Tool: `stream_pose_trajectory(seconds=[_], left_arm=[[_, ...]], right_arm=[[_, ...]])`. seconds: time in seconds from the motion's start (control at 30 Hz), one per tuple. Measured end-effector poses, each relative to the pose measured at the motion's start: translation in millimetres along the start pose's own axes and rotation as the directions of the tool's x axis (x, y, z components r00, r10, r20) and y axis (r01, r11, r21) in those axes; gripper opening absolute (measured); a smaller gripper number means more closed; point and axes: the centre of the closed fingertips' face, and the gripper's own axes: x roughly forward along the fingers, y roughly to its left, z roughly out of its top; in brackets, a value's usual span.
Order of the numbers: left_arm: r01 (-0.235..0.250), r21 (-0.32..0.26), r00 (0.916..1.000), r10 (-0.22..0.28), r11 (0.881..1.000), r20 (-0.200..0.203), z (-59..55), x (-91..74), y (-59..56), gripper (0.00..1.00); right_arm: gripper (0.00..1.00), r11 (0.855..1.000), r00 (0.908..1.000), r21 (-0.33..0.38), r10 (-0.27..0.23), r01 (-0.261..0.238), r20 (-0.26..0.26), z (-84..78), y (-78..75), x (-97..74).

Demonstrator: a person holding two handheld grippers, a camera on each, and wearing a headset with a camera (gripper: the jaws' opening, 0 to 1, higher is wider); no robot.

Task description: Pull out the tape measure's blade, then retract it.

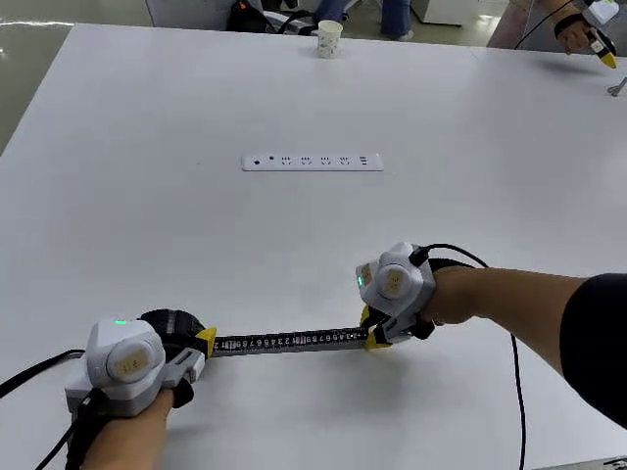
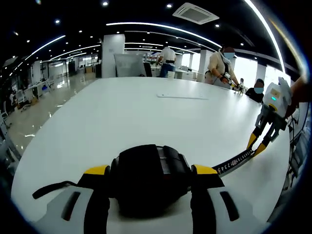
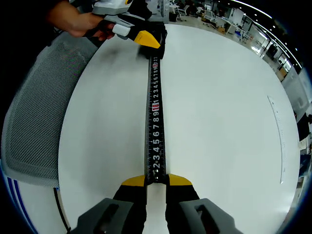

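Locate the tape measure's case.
In the head view the black case sits at lower left on the white table, between the jaws of the left gripper, blade running right.

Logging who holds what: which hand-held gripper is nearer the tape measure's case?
Left. The left hand-held gripper clamps the case; the right hand-held gripper pinches the blade at its far end.

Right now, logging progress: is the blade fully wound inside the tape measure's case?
No, the blade stretches from the case in the left claw across to the right claw.
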Motion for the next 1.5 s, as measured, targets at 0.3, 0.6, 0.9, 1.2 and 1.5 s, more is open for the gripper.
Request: stream_pose_trajectory(seconds=[0.3, 0.6, 0.9, 1.2, 1.5], left_arm=[[0.016, 0.026, 0.9996, -0.016, 1.000, -0.022, -1.2, 0.4, 0.6, 0.59], [0.020, 0.022, 0.9994, -0.019, 1.000, -0.028, -1.8, 0.5, 1.3, 0.60], [0.023, 0.015, 0.9993, -0.023, 1.000, -0.030, -2.0, 0.1, 0.4, 0.61], [0.026, 0.013, 0.9991, -0.026, 1.000, -0.035, -2.2, 0.1, 0.8, 0.61], [0.028, 0.006, 0.9987, -0.028, 1.000, -0.042, -2.1, 0.5, 0.9, 0.61]], right_arm=[[0.09, 1.000, 0.9999, 0.004, 0.001, -0.001, 0.013, 0.9, 0.8, -1.4], [0.10, 1.000, 0.9999, 0.008, 0.002, -0.003, 0.011, 1.2, 0.6, -0.9], [0.10, 0.998, 0.9996, 0.057, -0.007, 0.006, 0.026, 2.3, -1.0, -0.1], [0.10, 0.998, 0.9998, 0.056, -0.006, 0.005, 0.021, 4.9, 0.1, -0.1], [0.10, 0.998, 0.9999, 0.058, -0.003, 0.002, 0.014, 7.6, -0.3, 1.3]])
